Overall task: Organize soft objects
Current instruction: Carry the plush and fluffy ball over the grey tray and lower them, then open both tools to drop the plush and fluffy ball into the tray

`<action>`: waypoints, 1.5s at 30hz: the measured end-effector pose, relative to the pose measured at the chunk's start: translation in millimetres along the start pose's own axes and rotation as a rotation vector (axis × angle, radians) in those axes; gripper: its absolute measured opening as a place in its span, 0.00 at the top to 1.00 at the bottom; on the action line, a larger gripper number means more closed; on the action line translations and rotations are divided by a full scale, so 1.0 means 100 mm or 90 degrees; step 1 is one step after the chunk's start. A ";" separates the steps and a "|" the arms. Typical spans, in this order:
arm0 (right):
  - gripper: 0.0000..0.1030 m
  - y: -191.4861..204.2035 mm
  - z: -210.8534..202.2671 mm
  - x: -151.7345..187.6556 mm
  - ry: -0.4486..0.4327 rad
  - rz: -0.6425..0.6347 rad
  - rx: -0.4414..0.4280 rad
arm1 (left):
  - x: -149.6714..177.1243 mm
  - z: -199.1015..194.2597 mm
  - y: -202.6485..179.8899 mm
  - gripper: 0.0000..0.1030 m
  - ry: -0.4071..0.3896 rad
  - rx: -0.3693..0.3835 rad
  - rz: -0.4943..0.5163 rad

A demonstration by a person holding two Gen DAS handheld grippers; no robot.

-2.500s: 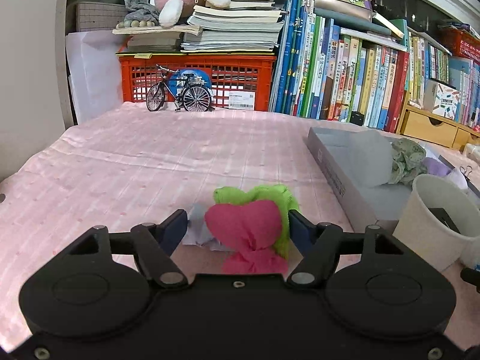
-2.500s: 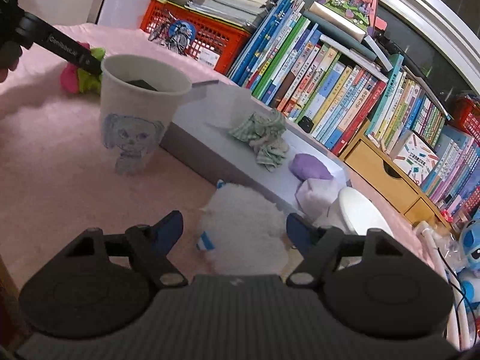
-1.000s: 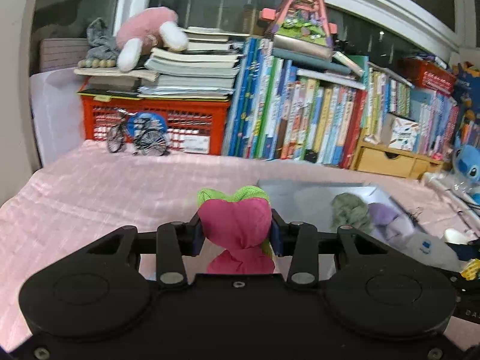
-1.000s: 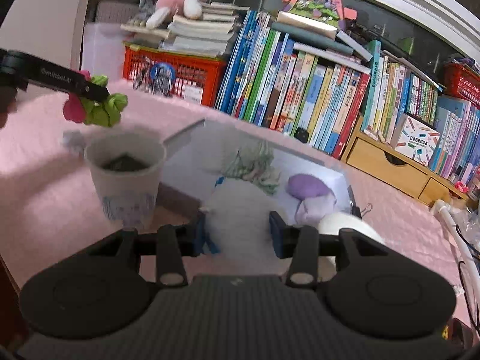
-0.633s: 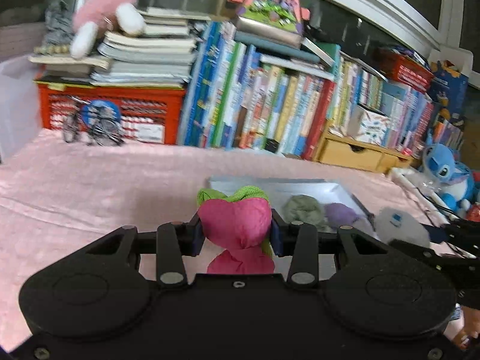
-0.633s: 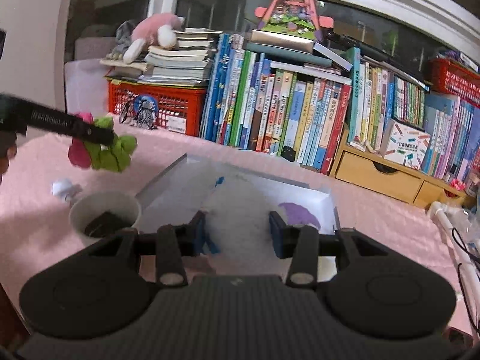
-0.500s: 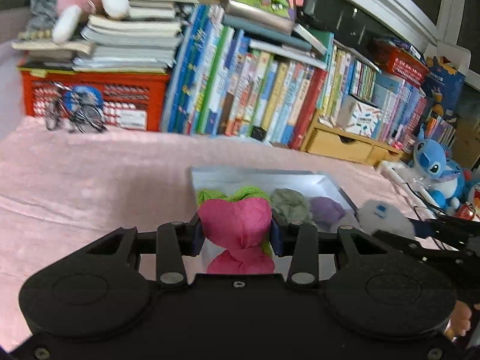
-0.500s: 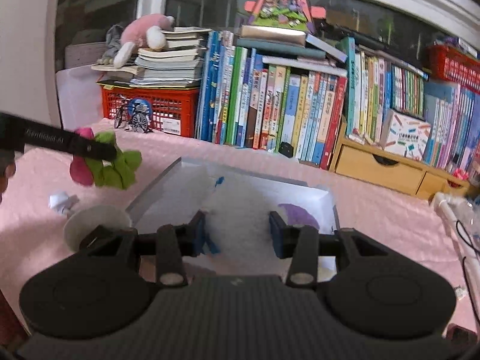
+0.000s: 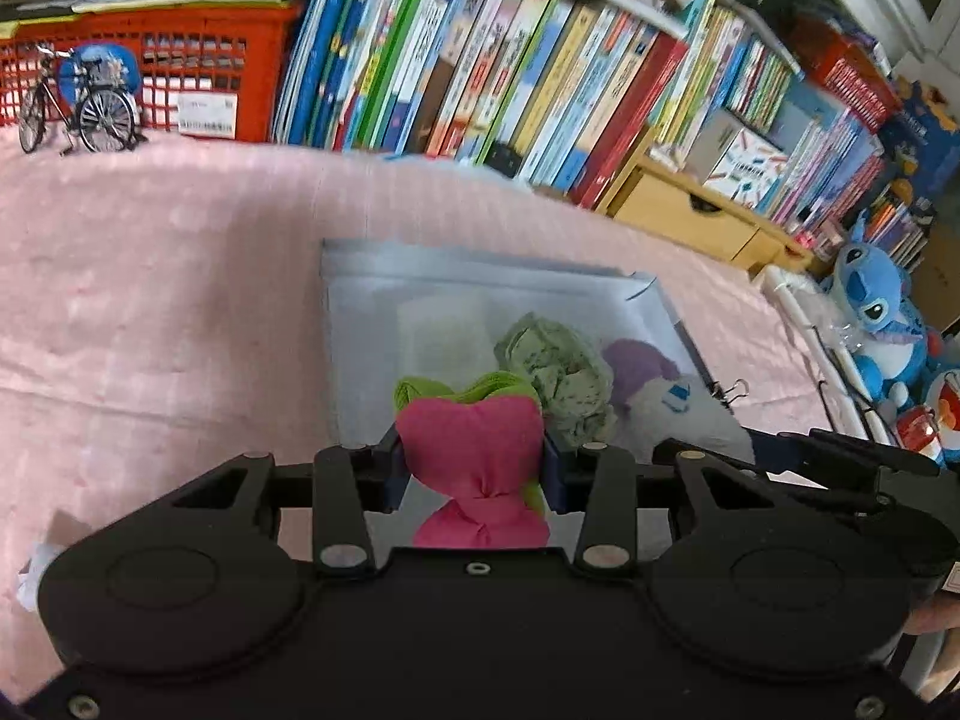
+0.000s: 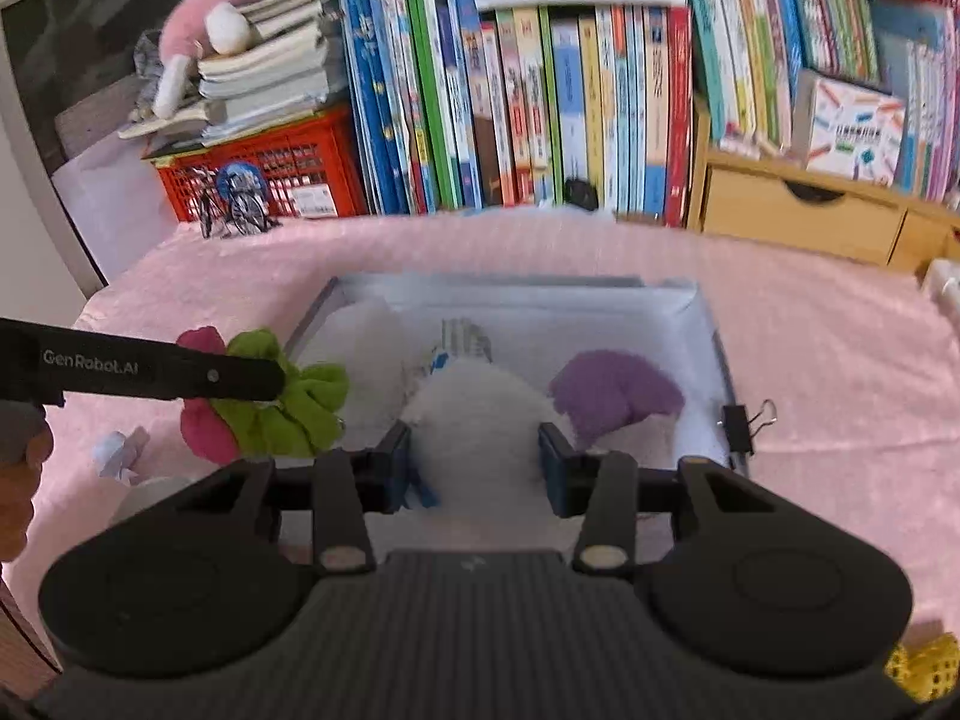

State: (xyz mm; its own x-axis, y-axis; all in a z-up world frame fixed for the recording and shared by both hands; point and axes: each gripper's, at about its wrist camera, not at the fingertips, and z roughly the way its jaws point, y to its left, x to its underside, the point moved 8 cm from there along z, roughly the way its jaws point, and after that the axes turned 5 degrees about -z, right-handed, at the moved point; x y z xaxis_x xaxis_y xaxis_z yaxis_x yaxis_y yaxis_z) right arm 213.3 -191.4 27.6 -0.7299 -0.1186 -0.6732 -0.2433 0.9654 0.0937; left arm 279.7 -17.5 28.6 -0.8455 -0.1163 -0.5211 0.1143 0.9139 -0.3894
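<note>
Both grippers are now hanging over the grey tray [image 9: 360,276], where a second ago they were still coming in from either side over the pink cloth [image 9: 150,276], so the two soft things are arriving at the drop point together. The left gripper [image 9: 474,468] is clamping the pink-and-green toy [image 9: 471,438] between its pads, above the tray's near left part. The right gripper [image 10: 474,459] is squeezing the white plush [image 10: 480,414], its jaws nearly as tight as they go, above the tray's near middle. Already lying in the tray are a green rag [image 9: 555,369] and a purple toy [image 10: 612,390]. Judging by this, what remains is lowering and letting go without the loads colliding. A binder clip [image 10: 744,420] is sitting at the tray's right rim. Behind, books [image 10: 540,96] are lining the wall, with a red crate [image 9: 150,66] and a model bicycle [image 9: 78,114] at the left, and a blue plush [image 9: 882,306] is sitting at the far right.
</note>
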 end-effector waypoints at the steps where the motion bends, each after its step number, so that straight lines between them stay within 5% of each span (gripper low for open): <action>1: 0.53 0.01 0.04 0.00 0.006 0.002 0.000 | -0.01 0.04 0.01 0.62 0.005 -0.003 -0.002; 16: 0.55 0.02 0.54 0.03 0.079 0.051 -0.001 | -0.10 0.41 0.13 0.61 0.033 -0.041 -0.014; 30: 0.53 0.08 0.54 0.00 0.079 0.030 0.005 | -0.07 0.45 0.13 0.58 0.036 -0.032 -0.018; 45: 0.35 0.17 0.04 -0.17 -0.017 -0.023 0.019 | -0.08 -0.16 -0.04 0.30 -0.071 -0.029 0.062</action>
State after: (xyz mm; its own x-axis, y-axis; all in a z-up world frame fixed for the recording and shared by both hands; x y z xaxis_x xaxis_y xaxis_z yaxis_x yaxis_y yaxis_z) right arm 224.6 -172.1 37.5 -0.7039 -0.1485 -0.6946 -0.2506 0.9669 0.0473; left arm 277.2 -14.3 46.6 -0.7686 -0.0663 -0.6363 0.1665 0.9396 -0.2991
